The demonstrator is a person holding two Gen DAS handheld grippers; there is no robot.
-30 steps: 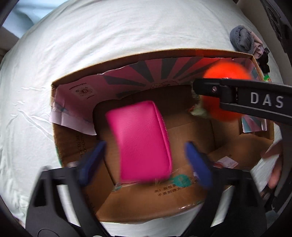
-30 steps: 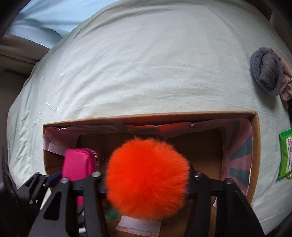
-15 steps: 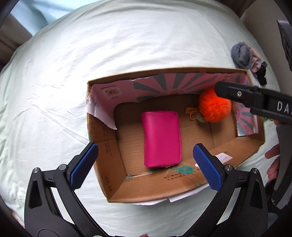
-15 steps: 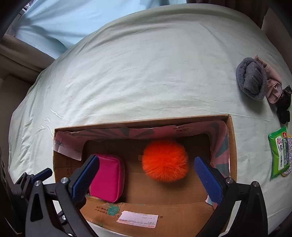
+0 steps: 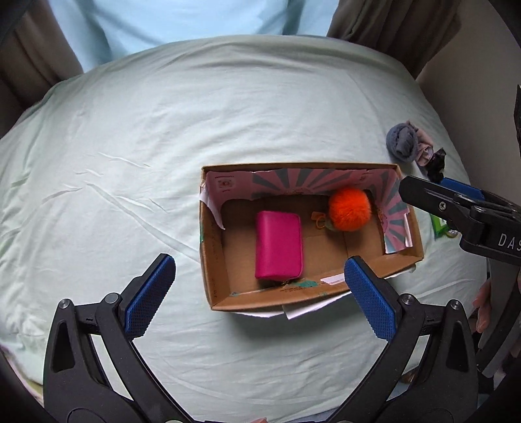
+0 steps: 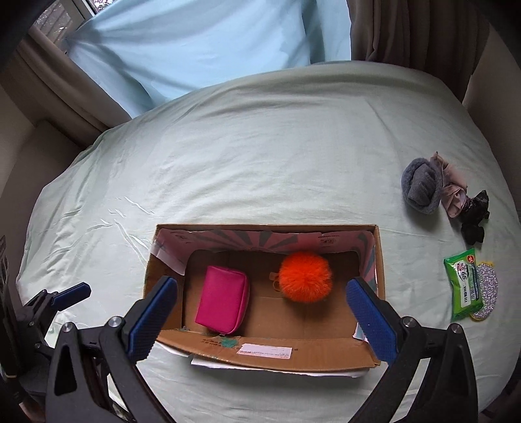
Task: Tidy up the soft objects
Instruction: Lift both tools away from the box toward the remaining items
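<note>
An open cardboard box (image 5: 215, 260) (image 6: 325, 353) lies on a pale green bed. Inside it a pink pouch (image 5: 278, 244) (image 6: 223, 298) lies on the left and an orange pompom (image 5: 349, 209) (image 6: 305, 276) on the right. My left gripper (image 5: 259, 297) is open and empty, raised above the box's near edge. My right gripper (image 6: 262, 320) is open and empty, also above the near edge; its side shows in the left wrist view (image 5: 462, 211).
At the bed's right side lie a grey rolled sock (image 6: 421, 187) (image 5: 402, 141), a pink cloth (image 6: 451, 192), a black item (image 6: 473, 214), a green wipes packet (image 6: 465, 283) and a glittery disc (image 6: 486, 289). Brown curtains (image 6: 407, 29) hang behind.
Both grippers let go: the pink pouch and the orange pompom now lie in the box. Both grippers have opened and pulled up and back from the box.
</note>
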